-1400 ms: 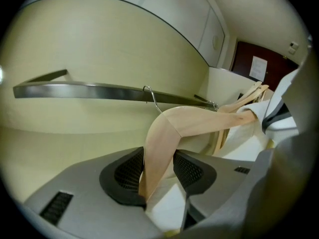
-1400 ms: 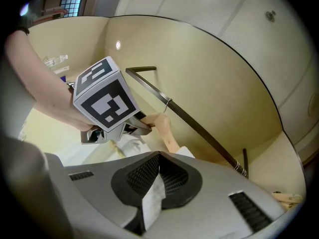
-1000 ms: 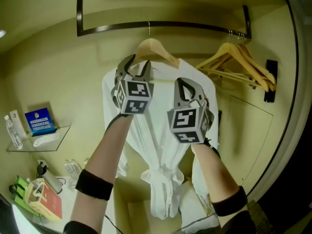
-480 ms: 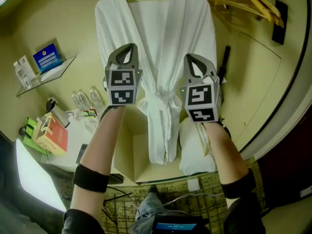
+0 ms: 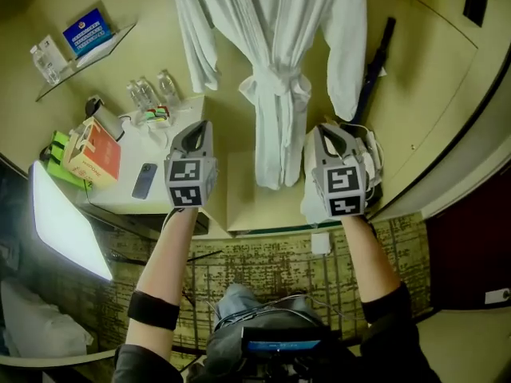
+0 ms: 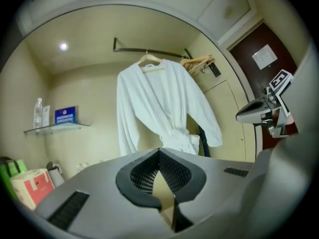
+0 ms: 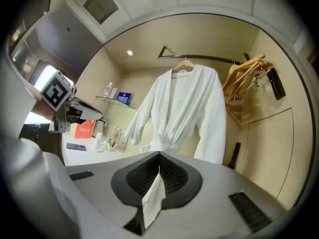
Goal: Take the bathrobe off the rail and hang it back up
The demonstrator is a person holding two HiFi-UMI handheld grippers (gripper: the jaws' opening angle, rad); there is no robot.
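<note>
– What do you wear on your arms?
– A black band [image 5: 152,309] round my left forearm and a second band [image 5: 382,325] round the right. No sleeves show below them.
– And the tools?
– My left gripper [image 5: 200,128] and right gripper [image 5: 329,131] match. Each is a smooth grey shell narrowing to a point, with a cube [image 5: 190,183] of black-and-white square markers. Seen along the jaws, black mesh-textured pads [image 6: 144,172] sit in a dark collar [image 6: 127,190], with a slotted vent [image 6: 70,209] at the side.

counter [image 5: 156,146]: phone [image 5: 144,180], red box [image 5: 96,152], bottles [image 5: 148,92] | glass shelf [image 5: 96,54]: blue sign [image 5: 88,32]
</note>
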